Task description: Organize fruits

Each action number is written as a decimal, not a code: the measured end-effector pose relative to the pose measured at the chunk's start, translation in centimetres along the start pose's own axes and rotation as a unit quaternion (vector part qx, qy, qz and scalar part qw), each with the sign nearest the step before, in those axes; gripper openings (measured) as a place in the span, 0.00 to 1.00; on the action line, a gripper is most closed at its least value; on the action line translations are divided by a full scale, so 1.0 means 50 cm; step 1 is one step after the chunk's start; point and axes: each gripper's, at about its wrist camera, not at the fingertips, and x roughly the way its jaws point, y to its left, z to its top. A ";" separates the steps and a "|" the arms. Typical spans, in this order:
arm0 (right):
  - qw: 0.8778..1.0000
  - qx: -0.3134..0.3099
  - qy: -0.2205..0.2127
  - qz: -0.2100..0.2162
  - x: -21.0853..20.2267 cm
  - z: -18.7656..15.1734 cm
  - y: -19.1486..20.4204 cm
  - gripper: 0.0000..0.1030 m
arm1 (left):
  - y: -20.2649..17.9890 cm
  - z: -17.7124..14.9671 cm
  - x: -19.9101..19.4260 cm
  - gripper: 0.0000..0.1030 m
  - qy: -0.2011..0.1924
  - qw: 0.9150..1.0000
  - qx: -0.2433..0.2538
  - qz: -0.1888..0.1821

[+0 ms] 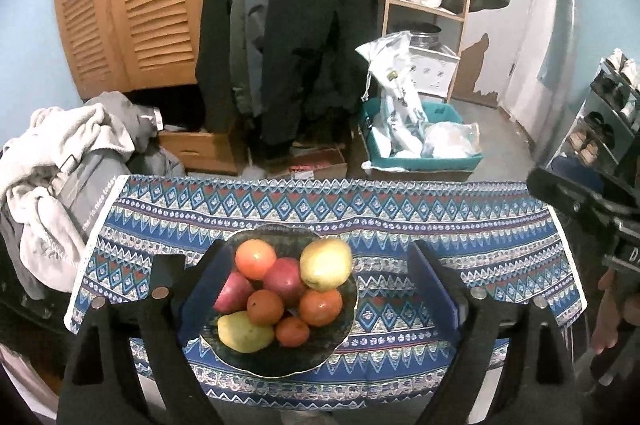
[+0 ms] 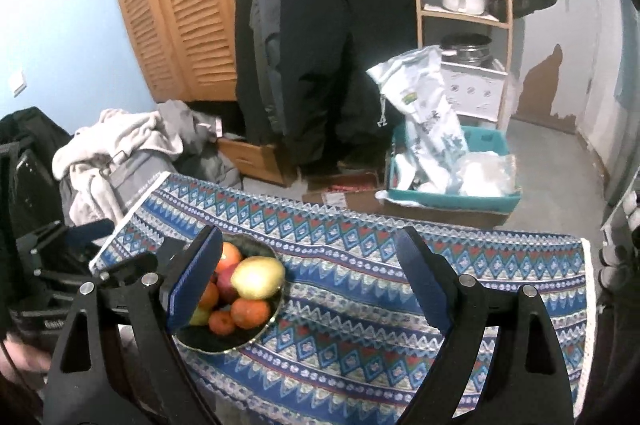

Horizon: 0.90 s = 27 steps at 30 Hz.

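The fruits (image 1: pixel 286 295) sit heaped in a dark bowl (image 1: pixel 347 335), lower centre of the left view, on the patterned bench (image 1: pixel 460 225). They look firm, smooth and apt to roll; take the top yellow pear (image 1: pixel 326 263) across its middle. The left gripper (image 1: pixel 316 289) hovers over the bowl, fingers wide apart, empty. The right gripper (image 2: pixel 316 283) hangs beside it, equally spread, empty.
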 end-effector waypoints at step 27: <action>1.000 0.011 -0.015 -0.024 -0.049 -0.010 -0.056 0.85 | -0.025 0.008 -0.034 0.99 -0.021 1.000 0.005 0.018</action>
